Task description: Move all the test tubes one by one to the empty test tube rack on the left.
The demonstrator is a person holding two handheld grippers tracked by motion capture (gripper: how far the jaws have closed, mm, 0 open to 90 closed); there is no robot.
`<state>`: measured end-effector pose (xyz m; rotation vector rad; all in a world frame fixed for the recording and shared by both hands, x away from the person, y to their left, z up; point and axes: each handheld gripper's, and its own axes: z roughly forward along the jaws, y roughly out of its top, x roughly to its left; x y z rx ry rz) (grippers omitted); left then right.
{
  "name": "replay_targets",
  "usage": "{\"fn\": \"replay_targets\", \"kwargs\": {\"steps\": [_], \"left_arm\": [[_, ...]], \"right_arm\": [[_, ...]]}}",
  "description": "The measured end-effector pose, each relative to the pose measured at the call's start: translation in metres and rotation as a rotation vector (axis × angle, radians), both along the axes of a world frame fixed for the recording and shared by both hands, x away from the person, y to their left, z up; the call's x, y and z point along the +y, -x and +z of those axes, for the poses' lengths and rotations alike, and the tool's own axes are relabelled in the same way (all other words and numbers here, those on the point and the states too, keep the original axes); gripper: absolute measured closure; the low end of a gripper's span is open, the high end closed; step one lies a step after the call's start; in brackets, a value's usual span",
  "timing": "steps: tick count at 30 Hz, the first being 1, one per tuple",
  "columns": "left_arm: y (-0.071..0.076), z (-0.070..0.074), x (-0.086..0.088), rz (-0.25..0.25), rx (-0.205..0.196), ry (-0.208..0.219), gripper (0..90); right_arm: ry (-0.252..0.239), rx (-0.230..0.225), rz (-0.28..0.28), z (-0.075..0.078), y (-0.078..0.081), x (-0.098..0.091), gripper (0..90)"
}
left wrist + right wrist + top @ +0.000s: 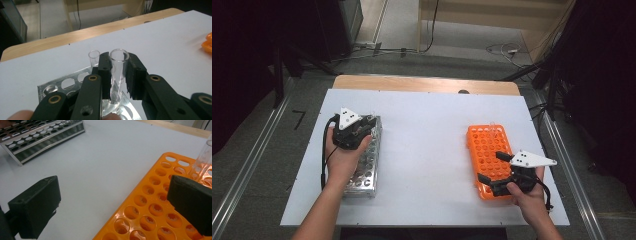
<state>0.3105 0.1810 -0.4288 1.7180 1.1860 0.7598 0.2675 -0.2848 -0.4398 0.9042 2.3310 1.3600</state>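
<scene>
Tube gripped at the metal rack.
Your left hand-held gripper clamps a glass tube in the rack; right one gapes empty over the orange rack. Lift straight next.

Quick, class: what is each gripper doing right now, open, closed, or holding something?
Left gripper: closed on a glass test tube over the metal rack.
Right gripper: open, holding nothing.

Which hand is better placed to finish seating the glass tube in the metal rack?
Left. The left gripper is shut on the glass tube, upright with its bottom at a hole of the metal rack. The right gripper stands open across the table, over the orange rack.
</scene>
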Motion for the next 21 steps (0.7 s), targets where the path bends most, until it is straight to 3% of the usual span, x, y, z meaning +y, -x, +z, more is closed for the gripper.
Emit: {"fn": "replay_targets", "kwargs": {"steps": [8, 13, 18, 21], "left_arm": [[-0.0036, -0.0018, -0.0007, -0.002, 0.073, -0.019, 75.6], [-0.0036, -0.0012, 0.0001, -0.010, 0.097, -0.005, 73.3], [-0.0015, 0.0010, 0.0022, -0.003, 0.102, 0.023, 62.4], [0.0013, 0.0026, 0.0028, -0.009, 0.095, 0.038, 50.2]], "right_arm": [[-0.001, 0.002, -0.006, -0.0004, -0.0006, -0.0009, 0.0], [-0.002, 0.003, -0.006, -0.0005, -0.0006, -0.0007, 0.0], [0.000, 0.004, -0.006, -0.0004, -0.0006, -0.0005, 0.0], [-0.002, 0.002, -0.004, -0.0003, -0.0007, -0.0008, 0.0]]}}
